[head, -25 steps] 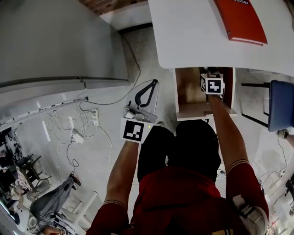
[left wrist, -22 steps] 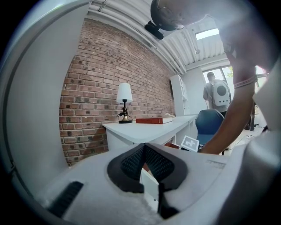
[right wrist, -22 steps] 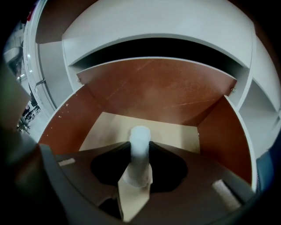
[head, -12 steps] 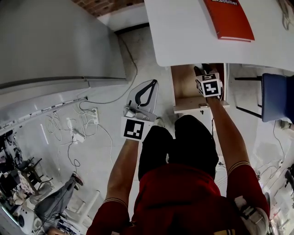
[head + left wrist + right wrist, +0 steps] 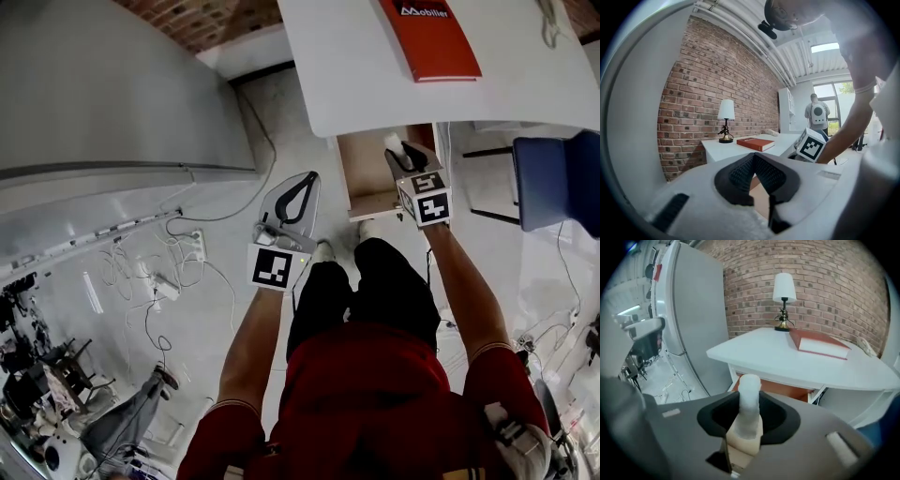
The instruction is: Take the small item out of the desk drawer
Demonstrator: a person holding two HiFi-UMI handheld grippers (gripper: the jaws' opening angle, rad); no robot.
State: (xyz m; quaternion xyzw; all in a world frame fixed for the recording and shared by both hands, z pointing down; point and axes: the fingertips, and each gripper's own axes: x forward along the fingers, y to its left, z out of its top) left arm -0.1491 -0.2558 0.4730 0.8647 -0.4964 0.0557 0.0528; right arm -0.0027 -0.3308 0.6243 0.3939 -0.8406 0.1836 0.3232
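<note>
My right gripper (image 5: 405, 157) hangs just above the front of the open wooden drawer (image 5: 361, 178) under the white desk (image 5: 375, 75). It is shut on the small item (image 5: 748, 414), a cream block with a white rounded post, which stands upright between the jaws. In the head view the item's white tip (image 5: 392, 142) pokes out ahead of the gripper. My left gripper (image 5: 294, 199) is held lower and to the left over the floor, its jaws shut with nothing in them (image 5: 753, 159). The drawer's inside is mostly hidden by the right gripper.
A red book (image 5: 429, 37) and a small lamp (image 5: 783, 296) are on the desk. A blue chair (image 5: 558, 183) stands to the right of the drawer. A tall grey cabinet (image 5: 103, 94) fills the left. Cables and a power strip (image 5: 141, 272) lie on the floor.
The right gripper has drawn back out of the drawer toward me, with the small item in it. The left gripper has stayed where it was.
</note>
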